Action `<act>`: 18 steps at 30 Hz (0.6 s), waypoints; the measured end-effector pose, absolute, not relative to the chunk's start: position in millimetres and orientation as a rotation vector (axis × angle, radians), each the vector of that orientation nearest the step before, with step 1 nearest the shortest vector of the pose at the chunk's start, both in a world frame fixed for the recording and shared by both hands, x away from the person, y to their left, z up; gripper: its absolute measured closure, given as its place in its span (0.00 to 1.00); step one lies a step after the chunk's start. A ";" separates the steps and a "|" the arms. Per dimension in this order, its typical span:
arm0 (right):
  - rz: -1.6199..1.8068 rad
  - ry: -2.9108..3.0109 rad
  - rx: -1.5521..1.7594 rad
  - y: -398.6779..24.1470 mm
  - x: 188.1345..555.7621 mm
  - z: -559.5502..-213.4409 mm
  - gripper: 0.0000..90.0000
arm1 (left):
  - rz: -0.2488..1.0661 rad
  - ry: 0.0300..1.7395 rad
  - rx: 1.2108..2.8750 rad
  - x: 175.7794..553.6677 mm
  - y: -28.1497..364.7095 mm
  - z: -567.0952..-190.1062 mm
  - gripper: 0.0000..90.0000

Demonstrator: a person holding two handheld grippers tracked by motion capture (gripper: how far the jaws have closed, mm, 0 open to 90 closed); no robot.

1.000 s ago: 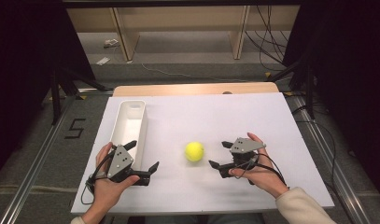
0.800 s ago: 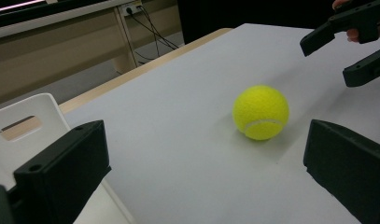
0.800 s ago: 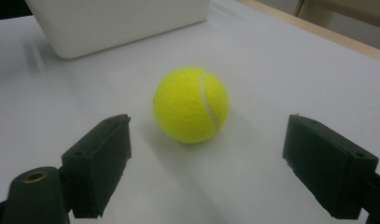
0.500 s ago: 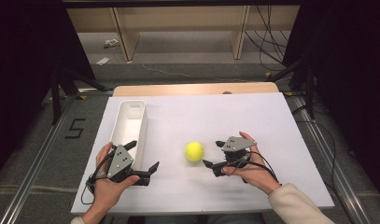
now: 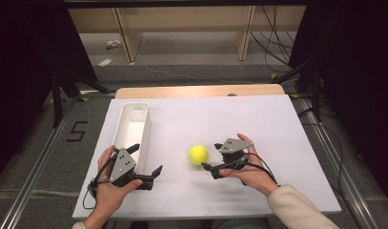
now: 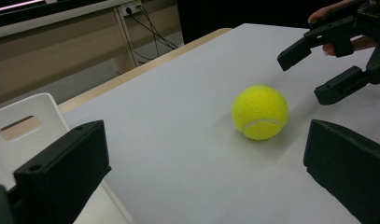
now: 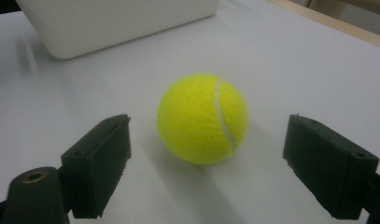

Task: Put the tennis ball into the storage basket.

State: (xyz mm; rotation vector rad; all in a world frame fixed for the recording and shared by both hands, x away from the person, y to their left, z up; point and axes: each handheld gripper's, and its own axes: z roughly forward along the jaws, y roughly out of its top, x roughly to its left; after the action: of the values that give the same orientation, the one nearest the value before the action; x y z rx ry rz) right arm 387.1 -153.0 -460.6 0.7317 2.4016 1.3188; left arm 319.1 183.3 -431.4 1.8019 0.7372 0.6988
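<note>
While your right gripper point(image 5: 210, 157) stands open at the ball's point(image 5: 198, 154) 3 o'clock, nothing is grasped; left gripper point(image 5: 146, 160) open, idle; lifting remains.

From above the near edge we look forward and down over the whole white table point(image 5: 277, 124). Our left gripper view sits low, facing across the table toward the tennis ball point(image 6: 259, 112) and the right hand-held gripper point(image 6: 318, 70). Our right gripper view is closest, sharing that ball and the white bin point(image 7: 117, 23).
</note>
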 end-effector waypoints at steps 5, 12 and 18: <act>1.306 2.413 0.728 -148.0 390.4 -463.7 0.17 | 0.699 0.738 1.801 319.1 183.5 -431.4 0.00; 1.281 2.428 0.733 -139.3 397.2 -468.4 0.17 | 0.700 0.738 1.801 318.8 183.3 -431.2 0.00; 1.263 2.440 0.727 -130.1 404.0 -472.7 0.17 | 0.700 0.738 1.799 318.8 183.6 -431.2 0.00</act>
State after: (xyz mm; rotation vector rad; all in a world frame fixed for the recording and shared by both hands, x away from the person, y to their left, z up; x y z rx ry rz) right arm 404.0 -130.1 -472.7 0.7271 2.4399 1.2634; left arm 318.8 183.6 -431.2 1.7991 0.7382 0.7001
